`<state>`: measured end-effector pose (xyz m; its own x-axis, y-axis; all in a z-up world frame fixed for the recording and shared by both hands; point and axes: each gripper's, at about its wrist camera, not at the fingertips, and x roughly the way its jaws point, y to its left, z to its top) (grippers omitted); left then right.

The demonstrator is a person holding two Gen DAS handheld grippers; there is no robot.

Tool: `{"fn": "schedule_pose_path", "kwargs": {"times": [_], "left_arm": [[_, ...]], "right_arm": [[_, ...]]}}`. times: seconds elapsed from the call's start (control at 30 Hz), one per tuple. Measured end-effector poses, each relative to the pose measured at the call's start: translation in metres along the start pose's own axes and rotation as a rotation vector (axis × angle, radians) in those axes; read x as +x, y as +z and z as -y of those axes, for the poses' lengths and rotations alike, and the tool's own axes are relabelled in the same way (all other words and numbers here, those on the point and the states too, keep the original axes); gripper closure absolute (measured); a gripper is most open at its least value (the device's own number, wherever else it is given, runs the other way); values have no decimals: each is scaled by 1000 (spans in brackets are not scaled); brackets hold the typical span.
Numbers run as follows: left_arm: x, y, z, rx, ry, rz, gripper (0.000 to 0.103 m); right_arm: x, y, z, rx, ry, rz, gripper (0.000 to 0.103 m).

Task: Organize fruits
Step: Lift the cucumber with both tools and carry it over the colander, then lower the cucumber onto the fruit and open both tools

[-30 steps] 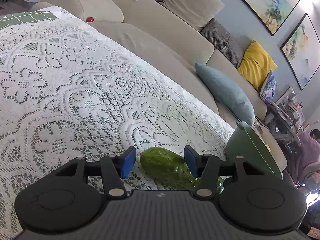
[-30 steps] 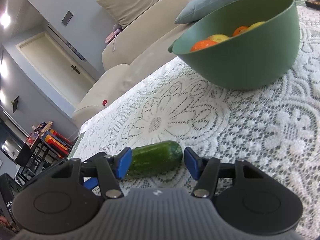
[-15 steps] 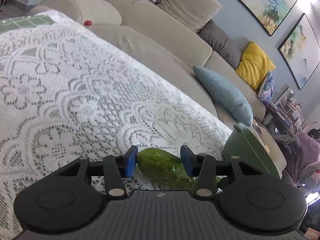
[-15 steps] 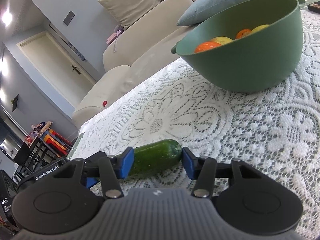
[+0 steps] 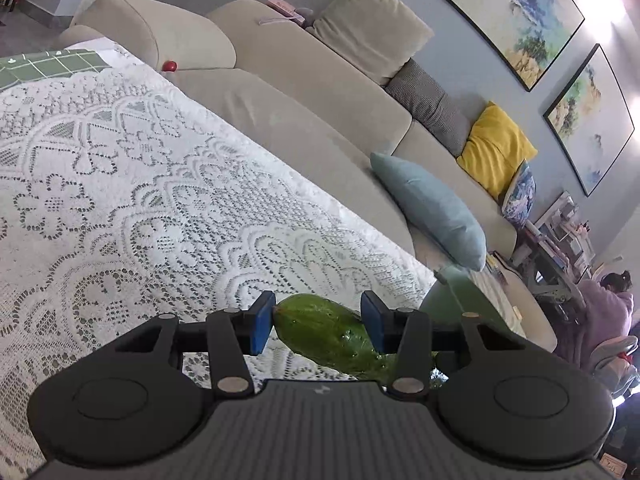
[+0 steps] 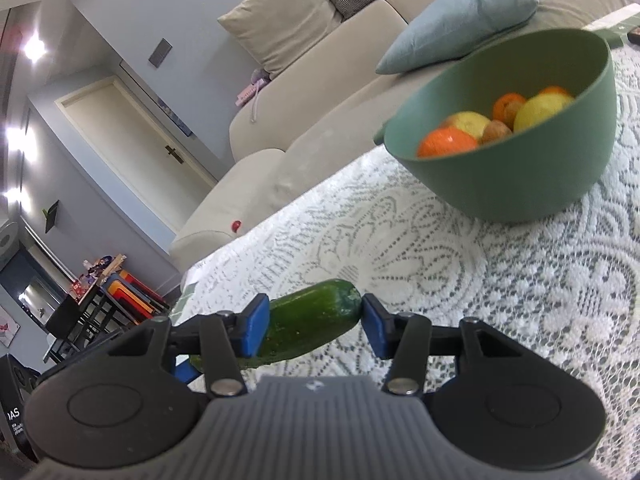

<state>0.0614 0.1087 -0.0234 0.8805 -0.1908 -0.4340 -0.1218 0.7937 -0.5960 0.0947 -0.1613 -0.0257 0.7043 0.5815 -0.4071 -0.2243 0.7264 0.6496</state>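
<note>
Pinching one cucumber (image 5: 332, 334), both ends: left gripper (image 5: 318, 322) and right gripper (image 6: 314, 322) clamp it; long axis apparently spans them, green bowl (image 6: 520, 188) beyond right.

We are in a home living room. We see a sofa (image 5: 320, 92) with cushions (image 5: 428, 208), paintings (image 5: 508, 16) and a lace tablecloth (image 5: 120, 200).

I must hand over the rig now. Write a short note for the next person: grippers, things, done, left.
Left gripper: shut on one end of the bumpy green cucumber.
Right gripper: shut on its other end.
Cucumber: held by both grippers above the white lace tablecloth.
Done: oranges and lemons lie in the round green plastic bowl.
Left: carry the cucumber to the bowl, probably, and release.
</note>
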Motion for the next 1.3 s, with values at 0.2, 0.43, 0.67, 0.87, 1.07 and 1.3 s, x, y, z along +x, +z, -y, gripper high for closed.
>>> {"fn": "schedule_pose_path", "kwargs": {"times": [0.2,0.43,0.67,0.87,1.07,1.3], "left_arm": [[0,4,19,11,6,8,50],[16,14,53,-3,-29,1,50],[56,22,96,-9,-67,-44,50],[101,18,129,-14,-82,-129,50],[138,9,157,42,-61,-177,50],[159,8,164,72,-34,-176,50]], "right_arm": [[-10,15,-2,10,-10,10,55],[-25,54,-1,3,-43,57,55],[-34,101,22,31,-91,109,55],[-32,137,56,73,-170,131,55],[-21,161,89,118,-237,127,55],[-7,168,101,110,-269,105,54]]}}
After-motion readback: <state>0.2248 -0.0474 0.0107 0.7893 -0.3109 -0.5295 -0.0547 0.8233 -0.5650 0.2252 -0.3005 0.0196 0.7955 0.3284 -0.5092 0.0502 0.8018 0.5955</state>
